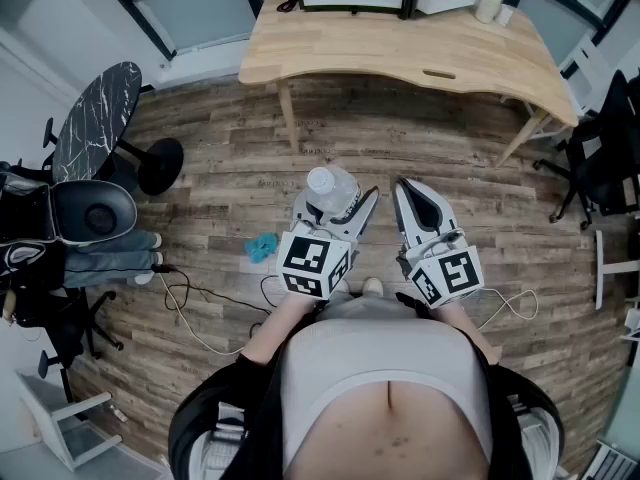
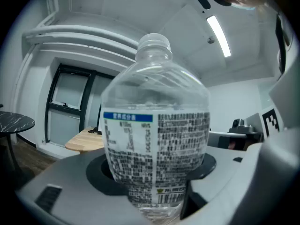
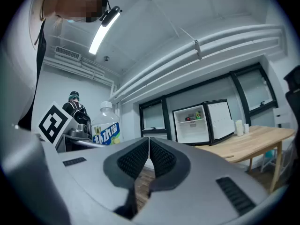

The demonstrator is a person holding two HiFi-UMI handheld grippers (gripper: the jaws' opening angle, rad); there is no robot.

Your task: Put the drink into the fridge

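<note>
Bottle (image 1: 330,190) first: the left tongs (image 1: 336,206) stand wide but are clamped on its round body. They hold it upright over the floor (image 1: 200,168), just ahead of the person. Its cap (image 1: 322,180) is on. The label (image 2: 154,139) has a blue band and rows of tiny black print (too small to read). From the other side it shows big white signs on blue, with some yellow, and I can't read those for sure.

Beside it, the right tongs (image 1: 404,188) are pressed together with nothing in them. Each one bears a cube (image 1: 312,258) with black-and-white squares.

I think this is the carry step: the drink is picked up but not put away. The fridge (image 3: 192,123) stands on the wood counter (image 1: 400,53), well apart across the floor. Its door is open and small things sit on one shelf.

Next, I'd guess: walk to the counter, keep the bottle straight, slide it onto a free shelf, then let go.
</note>
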